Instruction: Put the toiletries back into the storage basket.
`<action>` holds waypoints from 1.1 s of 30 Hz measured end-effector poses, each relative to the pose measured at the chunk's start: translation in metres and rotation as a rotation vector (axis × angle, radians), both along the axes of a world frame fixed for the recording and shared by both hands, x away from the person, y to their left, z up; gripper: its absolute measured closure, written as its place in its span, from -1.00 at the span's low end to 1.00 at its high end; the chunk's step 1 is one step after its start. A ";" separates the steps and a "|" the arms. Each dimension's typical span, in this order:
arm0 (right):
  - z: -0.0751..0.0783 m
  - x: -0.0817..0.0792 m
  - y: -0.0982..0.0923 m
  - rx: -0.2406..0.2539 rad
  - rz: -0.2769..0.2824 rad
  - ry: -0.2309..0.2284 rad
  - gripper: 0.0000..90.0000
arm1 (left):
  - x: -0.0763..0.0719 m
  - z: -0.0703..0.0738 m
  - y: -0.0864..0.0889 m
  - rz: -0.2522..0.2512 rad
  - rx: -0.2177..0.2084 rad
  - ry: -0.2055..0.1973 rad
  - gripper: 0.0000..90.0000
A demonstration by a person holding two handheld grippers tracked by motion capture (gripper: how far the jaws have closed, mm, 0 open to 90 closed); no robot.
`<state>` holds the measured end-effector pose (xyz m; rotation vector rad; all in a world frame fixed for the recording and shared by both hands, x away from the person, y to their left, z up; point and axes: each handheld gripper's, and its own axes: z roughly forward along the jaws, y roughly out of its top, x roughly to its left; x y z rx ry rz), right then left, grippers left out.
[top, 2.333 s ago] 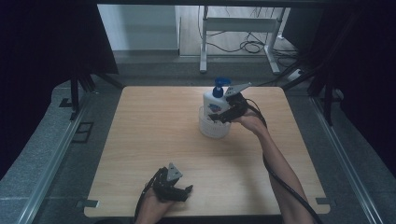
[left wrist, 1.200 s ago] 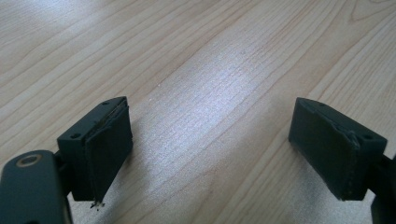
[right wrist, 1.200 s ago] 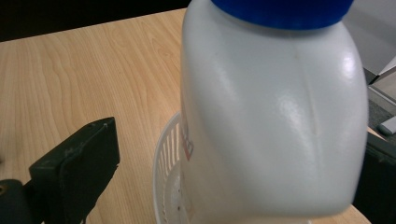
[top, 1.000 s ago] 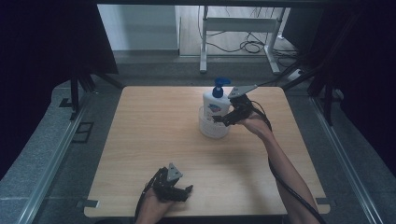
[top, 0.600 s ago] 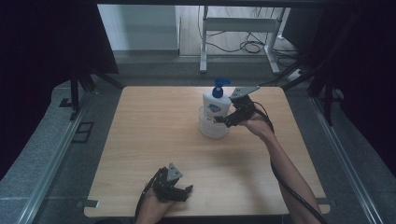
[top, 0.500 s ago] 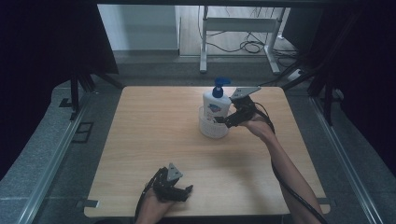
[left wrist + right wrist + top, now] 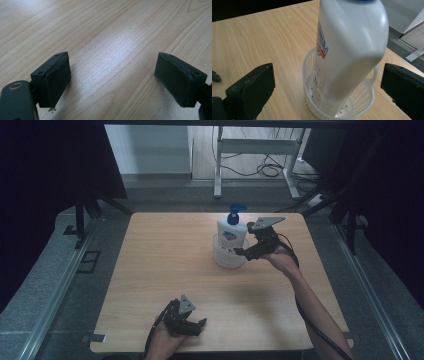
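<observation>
Sitting tilted in a small white slotted basket (image 7: 362,98) near the desk's (image 7: 165,270) far edge, the white soap bottle (image 7: 352,50) is being faced by the right tool (image 7: 242,252), jaws spread wide on either side of it, nothing gripped. The bottle's long axis is leaning away from upright, blue pump (image 7: 234,214) on top. Smooth glossy plastic, probably slippery. The left tool (image 7: 192,324) is being rested open and empty at the near edge, well apart.
</observation>
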<state>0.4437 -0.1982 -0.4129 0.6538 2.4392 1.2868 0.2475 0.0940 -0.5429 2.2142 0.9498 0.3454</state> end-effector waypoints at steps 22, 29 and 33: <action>-0.031 -0.041 -0.028 -0.014 -0.061 0.019 -0.99 | 0.000 0.000 0.000 0.005 -0.002 0.001 -0.71; -0.048 -0.058 -0.040 -0.023 -0.100 0.023 -1.00 | -0.001 0.000 -0.001 0.006 -0.001 0.001 -0.71; -0.058 -0.067 -0.045 -0.018 -0.118 0.033 -1.00 | -0.001 0.000 -0.001 0.007 -0.001 0.001 -0.71</action>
